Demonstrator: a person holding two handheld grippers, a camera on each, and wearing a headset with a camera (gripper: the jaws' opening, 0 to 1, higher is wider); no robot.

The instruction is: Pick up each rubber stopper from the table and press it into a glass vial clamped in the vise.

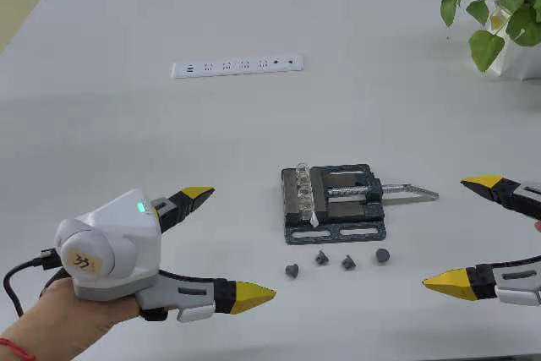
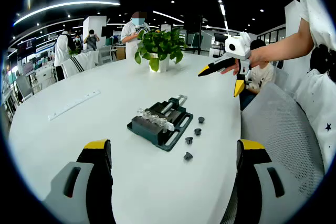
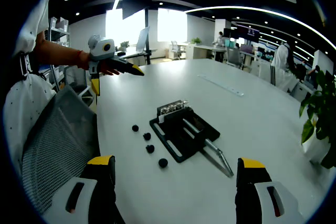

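Note:
A dark vise (image 1: pixel 338 207) sits mid-table and clamps a row of clear glass vials (image 1: pixel 303 192) at its left jaw. Several dark rubber stoppers (image 1: pixel 322 257) lie in a loose row on the table just in front of it. My left gripper (image 1: pixel 226 244) hovers open at the lower left, well left of the stoppers. My right gripper (image 1: pixel 463 232) is open at the right edge, to the right of the vise. The left gripper view shows the vise (image 2: pixel 160 121), stoppers (image 2: pixel 189 140) and open jaws (image 2: pixel 173 148). The right gripper view shows the vise (image 3: pixel 184 129), stoppers (image 3: pixel 150 148) and open jaws (image 3: pixel 176 162).
A white power strip (image 1: pixel 237 66) lies farther back on the table. A potted plant (image 1: pixel 499 6) stands at the far right corner. A grey mesh chair (image 3: pixel 58 145) is at the table's near side. People stand in the office behind (image 2: pixel 134 30).

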